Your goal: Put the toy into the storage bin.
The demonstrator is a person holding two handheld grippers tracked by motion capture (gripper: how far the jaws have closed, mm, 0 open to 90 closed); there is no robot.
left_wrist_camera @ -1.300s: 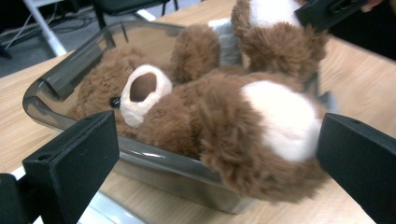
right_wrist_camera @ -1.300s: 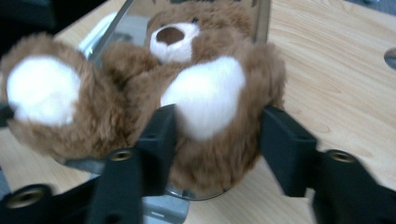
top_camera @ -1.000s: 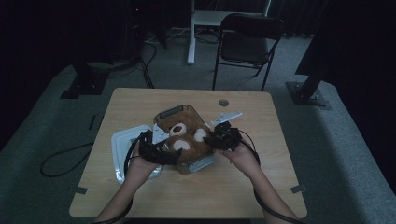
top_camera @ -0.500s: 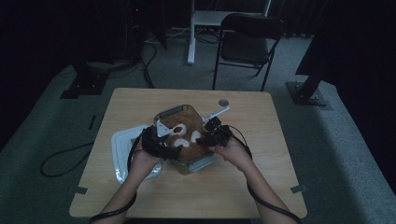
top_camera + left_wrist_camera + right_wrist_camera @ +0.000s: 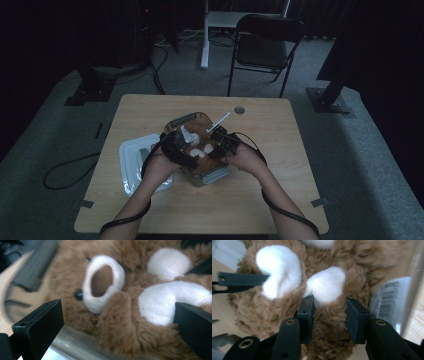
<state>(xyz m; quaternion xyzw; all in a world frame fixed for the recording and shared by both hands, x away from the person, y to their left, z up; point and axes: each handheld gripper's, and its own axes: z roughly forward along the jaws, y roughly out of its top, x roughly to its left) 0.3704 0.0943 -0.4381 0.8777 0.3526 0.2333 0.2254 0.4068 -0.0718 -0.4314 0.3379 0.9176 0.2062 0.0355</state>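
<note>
I am looking down on the wooden table [image 5: 260, 200], and starting at the left I am seeing a clear plastic lid [image 5: 131, 160] lying flat near the table's left edge, partly under my left forearm. Just right of it, my left gripper [image 5: 186, 150] is reaching into the clear plastic box [image 5: 212, 176] at the middle of the table. In the left gripper view its jaws are standing wide apart, one low at the left and one at the right edge, with the brown teddy bear [image 5: 130, 322] filling the space between them. The right jaw is lying against a white paw [image 5: 162, 302]; the left jaw is standing clear of the fur, so I am reading this gripper as open and gripping nothing.

The teddy bear is sitting inside the box, face up, its white muzzle [image 5: 103, 282] pointing toward the left gripper's camera.

Moving right, my right gripper [image 5: 216, 146] is coming in over the box's right side. In the right gripper view its jaws are pinching the bear's limb just below its white paw [image 5: 327, 286], the fur bulging between the two pads [image 5: 306, 315]. The jaws have just been closing a little on that limb. A barcode label [image 5: 387, 302] is showing on the box wall at the right.
</note>
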